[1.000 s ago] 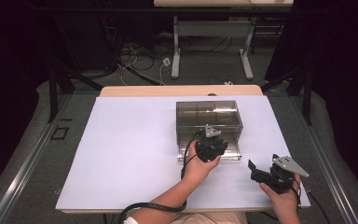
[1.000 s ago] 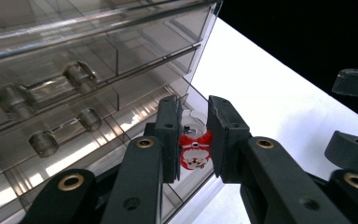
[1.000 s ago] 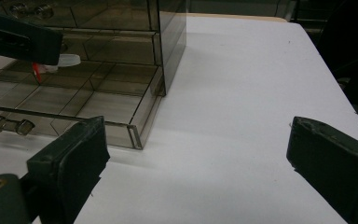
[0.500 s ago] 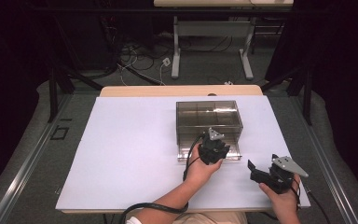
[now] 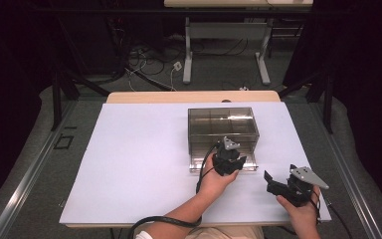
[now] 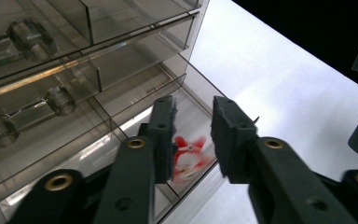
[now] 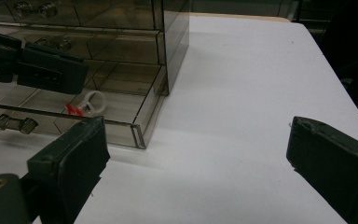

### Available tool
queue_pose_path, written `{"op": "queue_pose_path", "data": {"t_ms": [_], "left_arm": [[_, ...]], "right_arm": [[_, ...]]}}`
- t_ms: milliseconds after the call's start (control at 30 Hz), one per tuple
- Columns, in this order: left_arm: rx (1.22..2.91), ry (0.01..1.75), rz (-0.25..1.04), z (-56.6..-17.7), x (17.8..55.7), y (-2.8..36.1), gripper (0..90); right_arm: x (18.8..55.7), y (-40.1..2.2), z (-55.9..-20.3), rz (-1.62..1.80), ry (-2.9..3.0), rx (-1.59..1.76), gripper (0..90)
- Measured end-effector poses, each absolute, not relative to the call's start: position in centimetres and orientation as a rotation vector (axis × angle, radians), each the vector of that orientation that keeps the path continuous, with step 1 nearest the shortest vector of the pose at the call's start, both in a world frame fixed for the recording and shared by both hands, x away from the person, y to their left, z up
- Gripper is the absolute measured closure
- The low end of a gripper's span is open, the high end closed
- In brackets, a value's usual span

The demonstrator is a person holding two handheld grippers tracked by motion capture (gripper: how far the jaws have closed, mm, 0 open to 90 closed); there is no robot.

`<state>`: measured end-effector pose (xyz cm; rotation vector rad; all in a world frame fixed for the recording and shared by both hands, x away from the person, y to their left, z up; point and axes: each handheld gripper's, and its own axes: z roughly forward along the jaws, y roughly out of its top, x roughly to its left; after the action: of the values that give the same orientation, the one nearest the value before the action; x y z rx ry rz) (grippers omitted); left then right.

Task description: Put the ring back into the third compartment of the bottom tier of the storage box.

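A smoky clear drawer cabinet [image 5: 221, 124] stands on the white table [image 5: 139, 164] with its bottom drawer [image 7: 135, 122] pulled out toward me. A small red and white piece [image 6: 189, 158] lies on that drawer's floor [image 7: 85, 105]. My left gripper [image 5: 229, 158] hovers over the open drawer just above the piece. Its jaws [image 6: 193, 114] have just been opening and stand a little apart, with the piece below them and not pressed by the pads. My right gripper [image 5: 274, 183] rests at the table's near right, open wide [image 7: 198, 140] with nothing between its fingers.
The upper drawers of the cabinet are pushed in, with clear round knobs [image 6: 58, 100] on their fronts. White table surface stretches to the left of the cabinet [image 5: 129, 149] and to its right [image 7: 242, 70]. A cable [image 5: 164, 219] trails from my left gripper over the near edge.
My left hand has edged very slightly toward me over the drawer. The right hand has stayed where it was.
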<state>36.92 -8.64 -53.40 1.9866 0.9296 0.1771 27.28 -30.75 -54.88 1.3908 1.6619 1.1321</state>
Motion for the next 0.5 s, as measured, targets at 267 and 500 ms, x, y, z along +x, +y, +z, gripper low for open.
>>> {"op": "queue_pose_path", "data": {"t_ms": [267, 500], "left_arm": [[1.978, 0.930, 0.173, -53.39, 36.95, -8.26, 60.6], [1.962, 0.932, 0.195, -53.20, 36.79, -7.82, 56.6]], "right_arm": [[27.28, -30.71, -54.89, 1.133, 1.666, 1.392, 5.1], [27.27, -30.72, -54.88, 1.131, 1.668, 1.393, 5.1]]}}
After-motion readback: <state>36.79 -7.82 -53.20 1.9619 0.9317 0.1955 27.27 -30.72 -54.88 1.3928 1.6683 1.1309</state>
